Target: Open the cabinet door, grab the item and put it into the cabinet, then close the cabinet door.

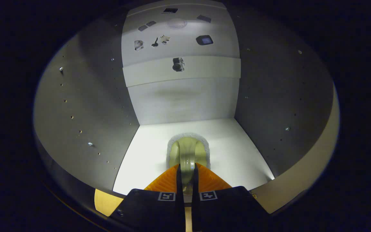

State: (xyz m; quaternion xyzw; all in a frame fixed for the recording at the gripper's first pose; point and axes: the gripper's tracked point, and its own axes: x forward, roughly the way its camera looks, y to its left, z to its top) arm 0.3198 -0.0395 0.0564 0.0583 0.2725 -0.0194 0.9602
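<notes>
Reaching into the open cabinet (85, 106), the gripper (186, 175) holds the item, a pale green mug (188, 151), with its jaws clenched on the handle, which runs straight out at 12 o'clock between them. The mug sits low over the white shelf (237, 148), about midway between the side walls at 9 and 3 o'clock, with the back wall (185, 100) further off at 12; whether its base touches the shelf cannot be told. Judging from this, the door is already open and the mug grabbed and carried inside, so the task looks past its halfway mark. Left to do: set the mug down, let go, draw back out, and shut the door.
</notes>
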